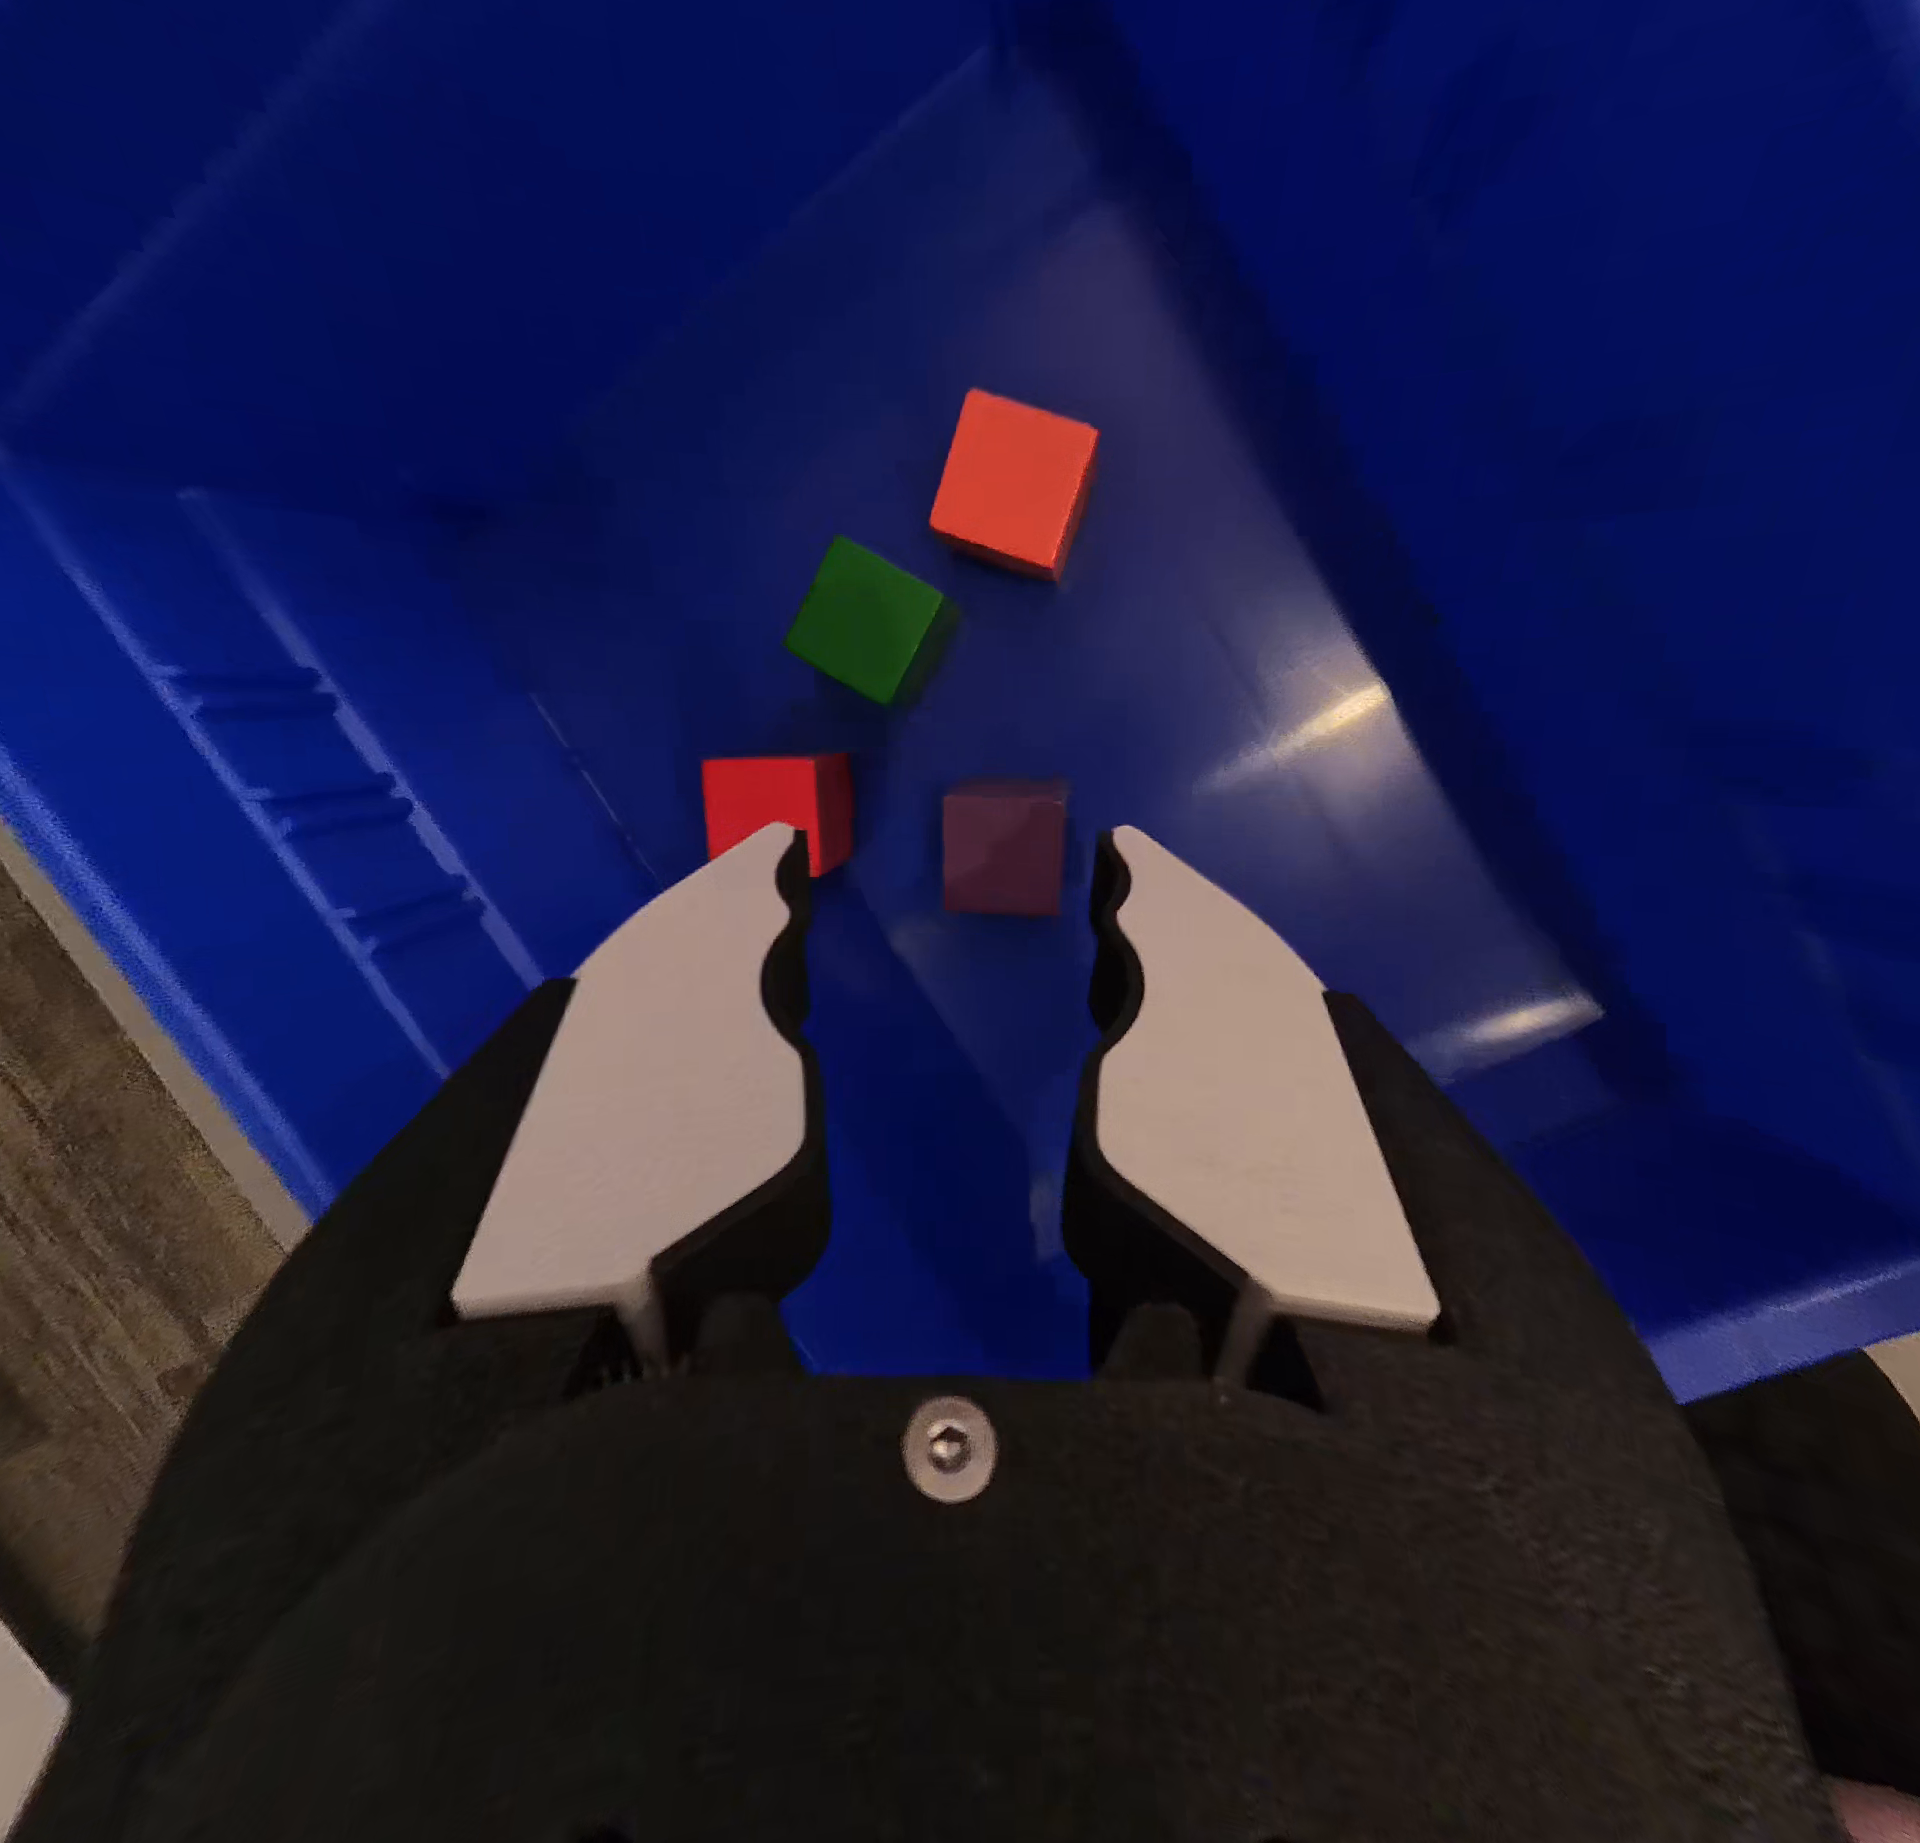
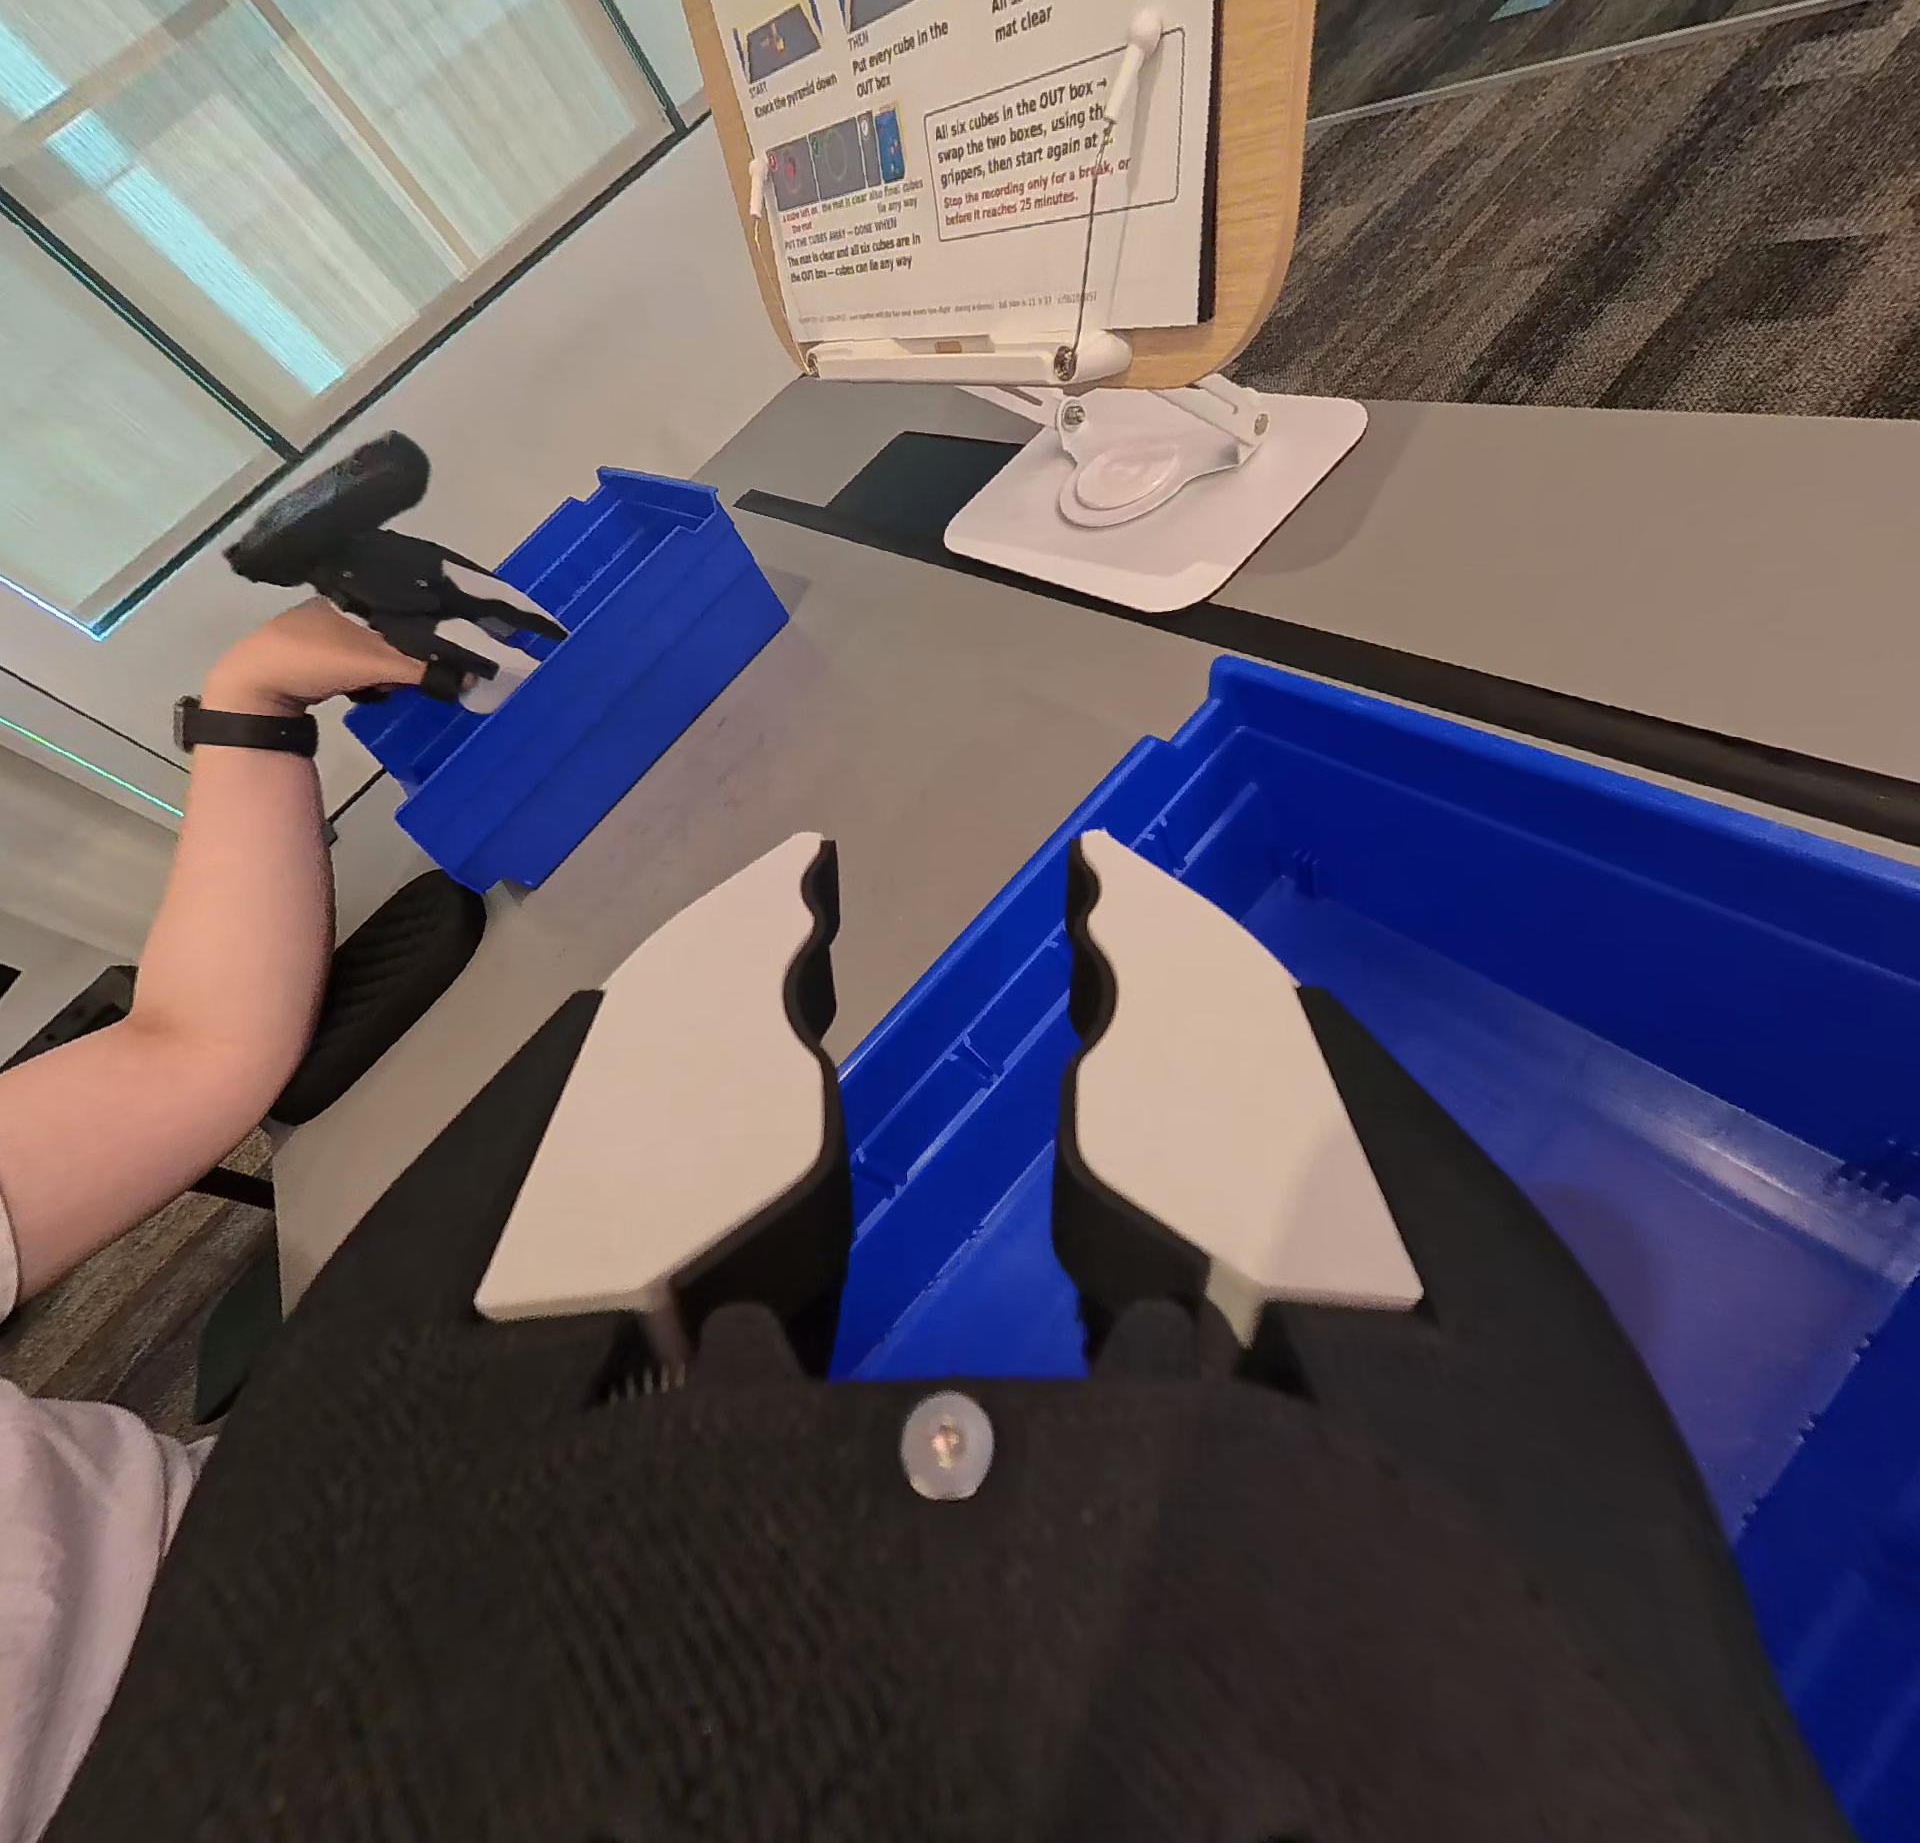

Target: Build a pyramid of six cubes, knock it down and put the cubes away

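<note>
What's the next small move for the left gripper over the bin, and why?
Probably lower the left gripper onto the purple cube: the jaws are open and empty, and that cube sits nearest the gap, apart from the red cube on the blue bin floor.

Grey surface (image 2: pixel 935 754), matte. Directly on it: one blue bin (image 2: pixel 582 692) at far left edge, a second blue bin (image 2: pixel 1558 858) near right, well apart. White stand base (image 2: pixel 1153 505) at back, carrying a wood-backed instruction board (image 2: pixel 997 131).
</note>
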Tool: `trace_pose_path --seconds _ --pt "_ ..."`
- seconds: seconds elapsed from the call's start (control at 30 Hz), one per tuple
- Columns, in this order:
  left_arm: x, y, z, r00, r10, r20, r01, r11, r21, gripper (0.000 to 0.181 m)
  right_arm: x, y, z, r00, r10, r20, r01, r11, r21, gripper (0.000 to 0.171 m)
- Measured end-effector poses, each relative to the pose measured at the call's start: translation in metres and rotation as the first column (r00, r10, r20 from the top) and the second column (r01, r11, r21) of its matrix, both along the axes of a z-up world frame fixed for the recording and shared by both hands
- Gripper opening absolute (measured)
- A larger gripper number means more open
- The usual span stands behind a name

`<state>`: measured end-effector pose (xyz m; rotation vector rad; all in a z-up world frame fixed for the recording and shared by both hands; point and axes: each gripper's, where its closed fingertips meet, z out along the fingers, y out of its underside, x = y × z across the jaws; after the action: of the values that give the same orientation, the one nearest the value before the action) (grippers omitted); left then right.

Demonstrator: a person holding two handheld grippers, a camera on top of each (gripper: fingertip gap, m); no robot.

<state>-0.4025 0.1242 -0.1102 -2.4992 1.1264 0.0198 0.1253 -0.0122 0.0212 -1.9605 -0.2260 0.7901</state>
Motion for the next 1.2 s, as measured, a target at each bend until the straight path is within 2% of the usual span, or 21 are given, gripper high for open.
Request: trace_pose_path --seconds 0.17,0.33,0.43,0.57,0.67,0.77,0.87,0.97,1.07,1.13,1.2 --pt "-0.008 0.000 -0.020 0.996 0.014 -0.085 -0.018 0.998 -0.057 0.052 -0.001 0.000 -0.001 1.000 0.006 0.002 -0.006 1.000 -0.005 0.043" --pt "-0.004 0.002 -0.022 0.999 0.023 -0.038 -0.026 0.997 -0.067 0.047 -0.001 0.000 -0.002 1.000 0.010 0.002 -0.010 1.000 -0.007 0.043" --pt "-0.009 -0.007 -0.030 0.997 0.027 -0.068 -0.036 0.990 -0.137 0.049 0.000 -0.001 -0.001 1.000 0.010 0.001 -0.010 1.000 -0.006 0.043" --pt "-0.006 -0.005 -0.032 0.998 0.027 -0.055 -0.035 0.990 -0.139 0.048 0.001 -0.001 -0.001 1.000 0.007 -0.001 -0.007 1.000 -0.003 0.042" --pt "-0.005 -0.006 -0.037 0.998 0.002 -0.070 -0.013 0.988 -0.156 0.028 0.000 -0.001 -0.001 1.000 0.008 -0.003 -0.008 1.000 -0.003 0.043" --pt "-0.007 -0.002 -0.031 0.997 0.002 -0.082 -0.013 0.991 -0.131 0.028 0.000 -0.001 -0.002 1.000 0.008 0.003 -0.008 1.000 -0.009 0.043" --pt "-0.007 0.001 -0.004 0.997 -0.023 -0.072 0.022 0.999 -0.023 0.028 0.000 0.000 -0.003 1.000 0.011 0.008 -0.011 1.000 -0.013 0.043" --pt "0.000 -0.001 0.057 0.998 -0.057 -0.039 0.063 0.978 0.198 0.028 -0.001 0.000 -0.005 1.000 0.013 0.010 -0.013 1.000 -0.018 0.043" --pt "0.039 -0.024 0.131 0.973 -0.228 0.033 0.187 0.867 0.461 0.028 -0.001 0.001 -0.006 1.000 0.014 0.013 -0.013 1.000 -0.022 0.043" --pt "0.080 -0.059 0.160 0.907 -0.413 0.079 0.311 0.784 0.537 0.028 -0.001 0.001 -0.006 1.000 0.015 0.012 -0.014 1.000 -0.024 0.043" --pt "0.121 -0.092 0.171 0.824 -0.559 0.096 0.421 0.717 0.556 0.027 -0.003 0.000 -0.006 1.000 0.017 0.014 -0.017 1.000 -0.024 0.043"
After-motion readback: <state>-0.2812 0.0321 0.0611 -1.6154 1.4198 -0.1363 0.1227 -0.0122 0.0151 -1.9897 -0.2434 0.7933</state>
